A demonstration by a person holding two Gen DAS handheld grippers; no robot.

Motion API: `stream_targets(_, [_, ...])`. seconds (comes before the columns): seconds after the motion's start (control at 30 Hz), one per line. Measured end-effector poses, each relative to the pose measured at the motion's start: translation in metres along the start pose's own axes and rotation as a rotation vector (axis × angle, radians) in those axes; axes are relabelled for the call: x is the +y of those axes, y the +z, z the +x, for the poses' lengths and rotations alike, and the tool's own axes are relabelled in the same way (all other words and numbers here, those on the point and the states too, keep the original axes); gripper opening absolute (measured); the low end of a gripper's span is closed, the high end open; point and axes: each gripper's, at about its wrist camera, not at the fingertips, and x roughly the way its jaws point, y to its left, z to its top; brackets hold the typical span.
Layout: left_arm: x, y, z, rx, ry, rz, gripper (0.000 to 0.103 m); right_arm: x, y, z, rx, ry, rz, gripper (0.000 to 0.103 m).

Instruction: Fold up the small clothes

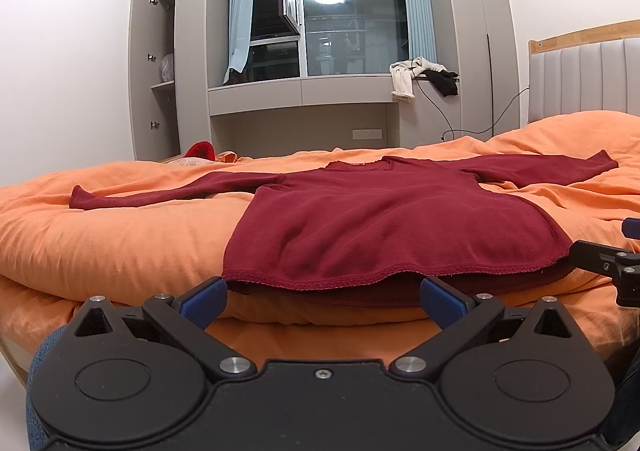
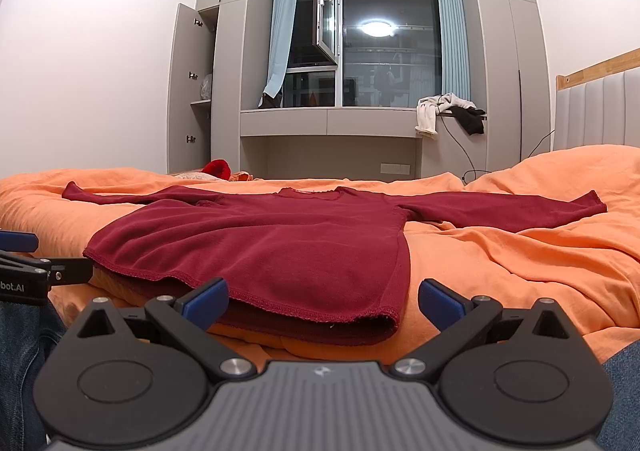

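Both the left gripper (image 1: 322, 301) and right gripper (image 2: 323, 303) gape before the red shirt (image 1: 380, 227); only the right view shows jeans (image 2: 24, 335).

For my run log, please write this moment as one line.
stage: before first fold | dark red long-sleeved knit top: flat on orange duvet, sleeves spread | left gripper: open at hem | right gripper: open at hem

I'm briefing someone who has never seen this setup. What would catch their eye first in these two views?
First, the dark red long-sleeved top spread flat in the middle of the orange duvet, both sleeves stretched out sideways. Next, the open left claw and open right claw, each facing the top's near hem and holding nothing. Behind, the dark window reflects a bright ceiling lamp.
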Motion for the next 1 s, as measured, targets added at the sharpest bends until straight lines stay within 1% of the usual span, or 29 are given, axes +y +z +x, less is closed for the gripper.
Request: stream_targets(1.0, [0.0015, -0.0004, 0.001, 0.002, 0.0, -0.013, 0.102, 0.0016, -0.0003, -0.0004, 0.001, -0.001, -0.004, 0.103])
